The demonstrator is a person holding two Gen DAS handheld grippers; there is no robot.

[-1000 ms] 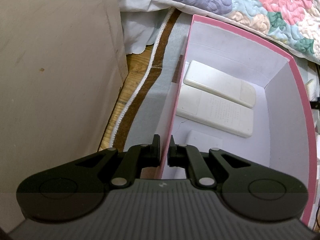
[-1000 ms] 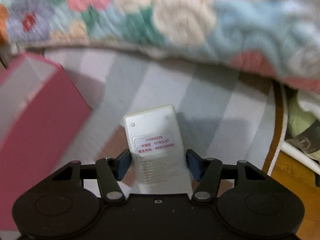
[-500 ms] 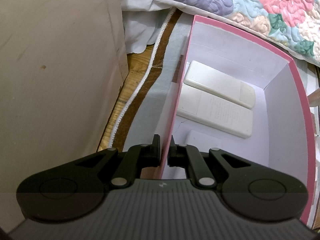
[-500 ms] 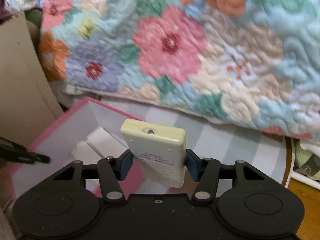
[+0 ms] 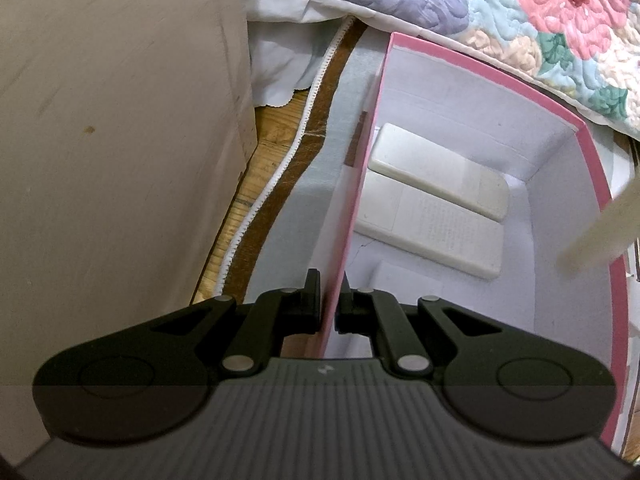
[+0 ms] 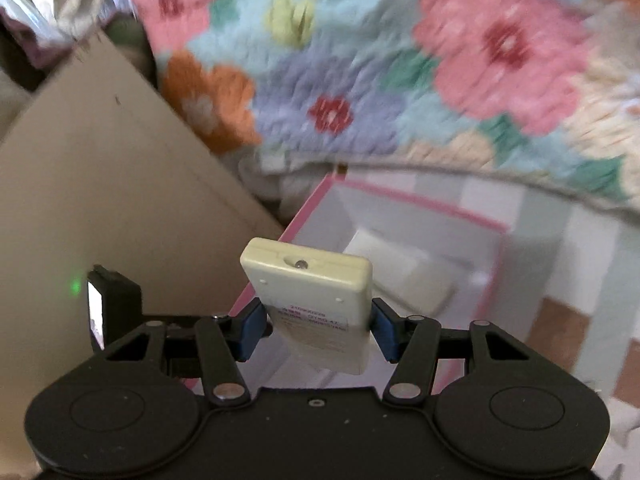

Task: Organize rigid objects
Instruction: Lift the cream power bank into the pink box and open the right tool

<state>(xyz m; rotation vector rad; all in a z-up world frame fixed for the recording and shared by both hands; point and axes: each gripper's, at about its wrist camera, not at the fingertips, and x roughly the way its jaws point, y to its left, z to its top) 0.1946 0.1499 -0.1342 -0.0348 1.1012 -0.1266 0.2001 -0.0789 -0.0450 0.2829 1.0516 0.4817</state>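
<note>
in my right gripper (image 6: pixel 318 326) the cream plastic remote control with a printed label (image 6: pixel 316 308) sits between the two blue pads, both pads pressing on its long sides, so the jaws are about half closed and hold it firmly; its front end with the small emitter sticks up and forward past the fingertips. behind it, in this view, i see the pink cardboard box with white inside (image 6: pixel 486 248), and the remote hangs above the near left part of that box. my left gripper (image 5: pixel 330 306) is closed almost fully on the thin left wall of the same box (image 5: pixel 362 184), one black finger outside and one inside. only the left view shows clearly the two white flat remotes (image 5: pixel 434 208) lying side by side on the box floor, touching each other, and a blurred cream shape (image 5: pixel 600 226) at the right edge. only the right view shows the label, and the flowered quilt (image 6: pixel 400 80) is blurred there.
</note>
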